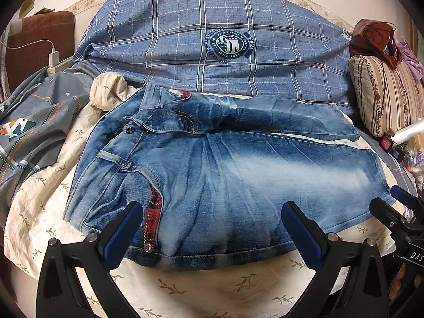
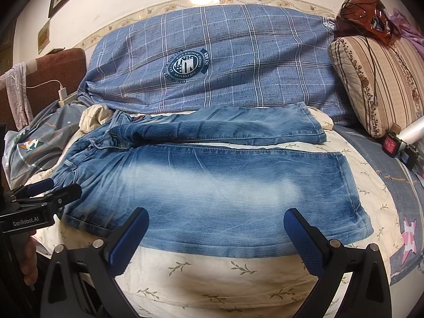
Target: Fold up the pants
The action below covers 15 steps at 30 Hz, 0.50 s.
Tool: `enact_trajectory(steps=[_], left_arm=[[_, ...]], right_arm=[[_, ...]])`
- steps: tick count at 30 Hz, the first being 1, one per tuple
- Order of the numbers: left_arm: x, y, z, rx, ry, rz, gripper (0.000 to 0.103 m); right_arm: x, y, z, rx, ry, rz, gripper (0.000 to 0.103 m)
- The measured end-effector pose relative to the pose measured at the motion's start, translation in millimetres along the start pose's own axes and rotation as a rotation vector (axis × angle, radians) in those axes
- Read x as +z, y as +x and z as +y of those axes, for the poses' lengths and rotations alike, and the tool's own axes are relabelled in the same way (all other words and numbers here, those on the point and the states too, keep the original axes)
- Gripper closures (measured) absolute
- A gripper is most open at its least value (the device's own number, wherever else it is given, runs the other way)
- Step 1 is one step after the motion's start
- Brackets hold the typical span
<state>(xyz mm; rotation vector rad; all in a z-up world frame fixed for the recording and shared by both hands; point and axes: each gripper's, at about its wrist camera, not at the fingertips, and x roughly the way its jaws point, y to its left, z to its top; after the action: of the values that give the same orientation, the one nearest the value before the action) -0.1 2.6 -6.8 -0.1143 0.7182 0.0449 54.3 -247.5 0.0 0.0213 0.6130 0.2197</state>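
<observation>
Faded blue jeans (image 1: pixel 225 175) lie spread on a cream leaf-print sheet (image 1: pixel 201 288), waist to the left, both legs running right, the far leg a little apart from the near one. They also show in the right wrist view (image 2: pixel 212 185). My left gripper (image 1: pixel 212 228) is open and empty, hovering over the hip and pocket by the near edge. My right gripper (image 2: pixel 216 235) is open and empty over the near leg's lower edge. Each gripper shows in the other's view: the right one (image 1: pixel 394 204) at the leg hem, the left one (image 2: pixel 50 188) at the waist.
A blue plaid pillow (image 1: pixel 212 42) lies behind the jeans. A grey patterned quilt (image 1: pixel 34 132) is bunched at the left. A striped floral cushion (image 1: pixel 384 95) with a brown bag on it stands at the right. A white charger and cable (image 1: pixel 53 58) sit at the far left.
</observation>
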Motion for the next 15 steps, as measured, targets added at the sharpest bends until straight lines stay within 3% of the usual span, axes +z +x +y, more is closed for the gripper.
enact_trajectory(steps=[15], left_arm=[[-0.9, 0.6, -0.6, 0.000, 0.002, 0.000, 0.000]], right_arm=[[-0.5, 0.2, -0.6, -0.001, 0.005, -0.001, 0.000]])
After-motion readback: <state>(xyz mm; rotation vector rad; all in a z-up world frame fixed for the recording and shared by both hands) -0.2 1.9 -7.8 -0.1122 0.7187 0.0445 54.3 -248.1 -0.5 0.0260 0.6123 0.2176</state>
